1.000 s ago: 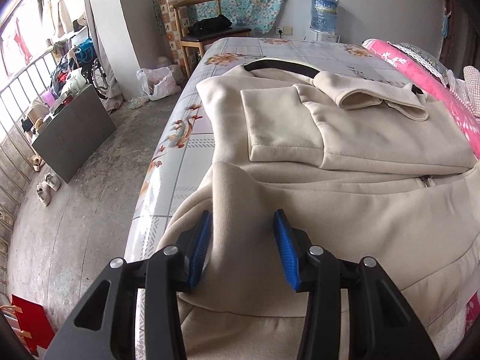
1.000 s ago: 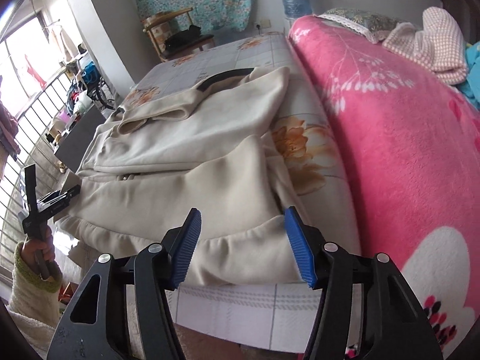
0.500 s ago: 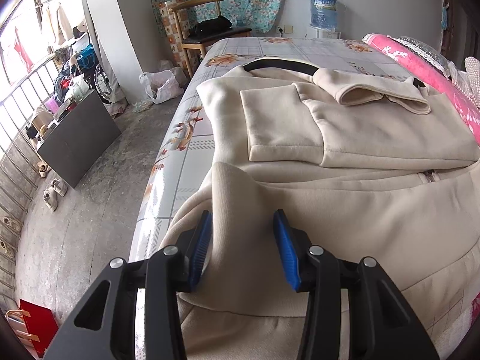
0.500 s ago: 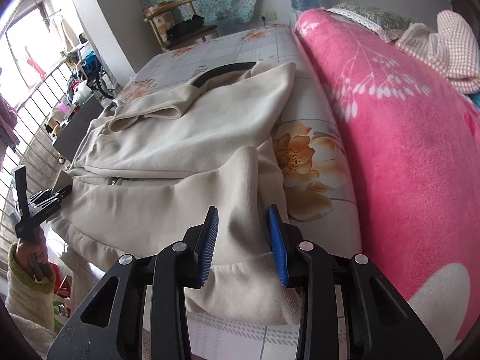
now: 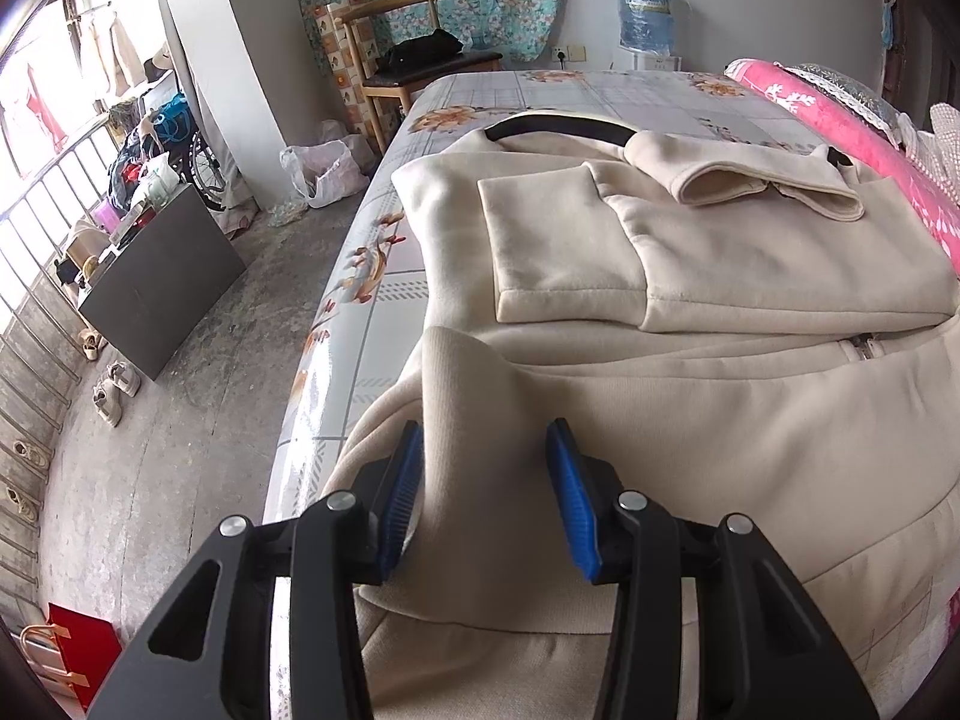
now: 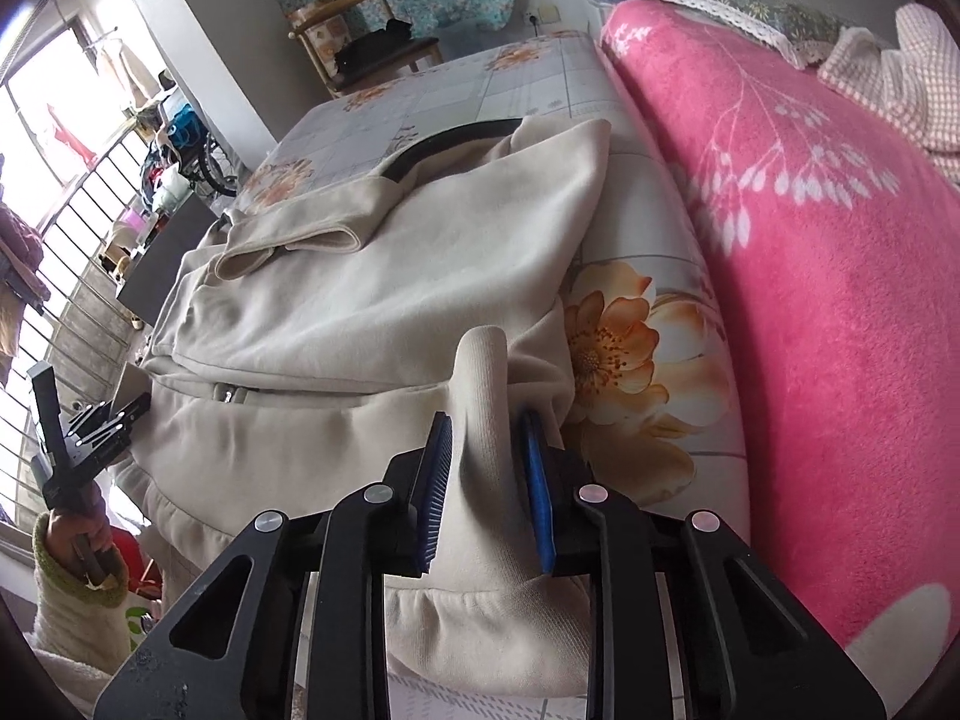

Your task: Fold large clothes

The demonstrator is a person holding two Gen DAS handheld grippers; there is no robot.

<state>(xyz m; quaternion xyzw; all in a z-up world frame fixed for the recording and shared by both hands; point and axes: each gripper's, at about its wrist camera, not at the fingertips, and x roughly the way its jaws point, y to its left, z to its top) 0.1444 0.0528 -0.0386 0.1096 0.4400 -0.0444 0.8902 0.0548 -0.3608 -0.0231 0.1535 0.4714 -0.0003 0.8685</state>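
Cream fleece covers the near half of the bed (image 5: 600, 96): a large sweatshirt (image 5: 690, 396) lies spread on the flowered sheet, its sleeves already folded across the chest and its dark collar band towards the far end. Seen from the left wrist, the left tongs (image 5: 483, 480) sit at the garment's left hem corner with a raised ridge of cloth between the blue pads (image 5: 567, 498); the jaws stand fairly wide and the cloth touches mainly the left one, so I cannot tell whether they truly grip. That view alone shows the floor, a white plastic bag (image 5: 324, 171) and shoes (image 5: 114, 390) beside the bed. From the right wrist, the right tongs (image 6: 486, 480) are clenched on a pinched fold of the sweatshirt's right hem corner. Only there do the pink blanket (image 6: 810, 300) and the person's left hand (image 6: 75, 534) holding its tool appear.
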